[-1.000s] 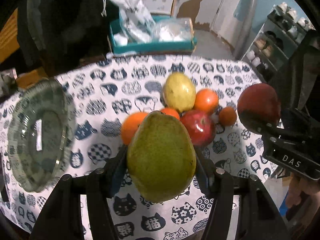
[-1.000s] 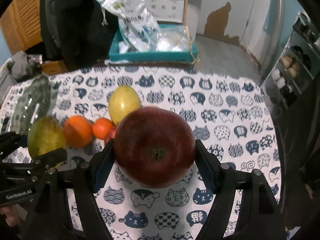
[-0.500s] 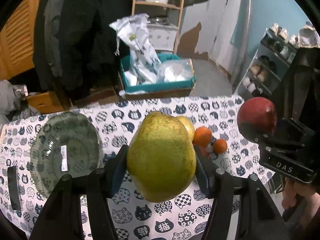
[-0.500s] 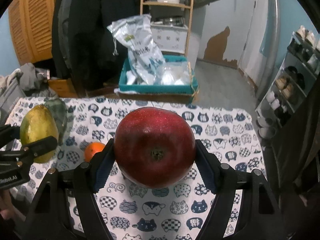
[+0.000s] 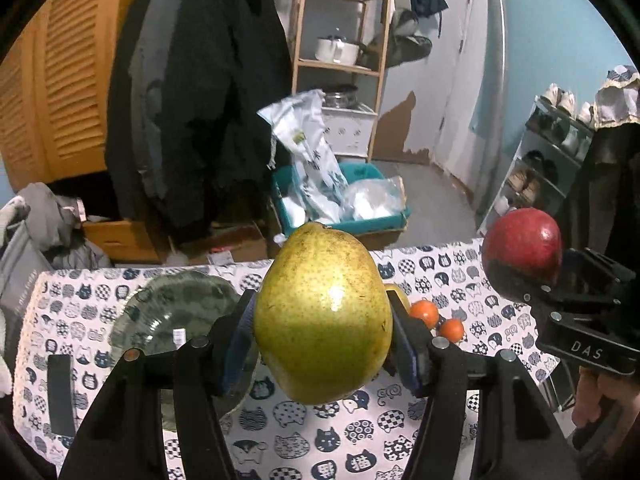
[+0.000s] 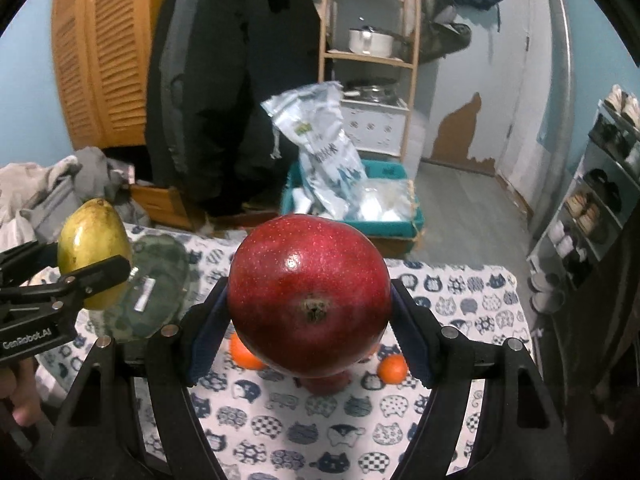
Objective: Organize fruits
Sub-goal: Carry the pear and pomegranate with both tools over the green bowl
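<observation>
My left gripper (image 5: 322, 334) is shut on a large green-yellow pear (image 5: 322, 312), held high above the table. My right gripper (image 6: 308, 320) is shut on a dark red apple (image 6: 308, 292), also held high. Each shows in the other view: the apple (image 5: 522, 244) at the right, the pear (image 6: 94, 252) at the left. A glass plate (image 5: 168, 316) lies on the cat-print tablecloth (image 5: 400, 432) at the left. Two small oranges (image 5: 436, 320) lie right of the pear. In the right wrist view two oranges (image 6: 392, 368) and a red fruit (image 6: 326, 384) peek from under the apple.
A teal bin (image 5: 340, 204) with plastic bags stands on the floor behind the table. Dark coats (image 5: 192, 100), a wooden shelf (image 5: 340, 40) and a shoe rack (image 5: 552, 160) are beyond. A dark flat strip (image 5: 60, 392) lies at the table's left.
Both grippers have risen and tilted up with their fruit. The table and remaining fruit now sit lower and farther in both views; more of the room shows.
</observation>
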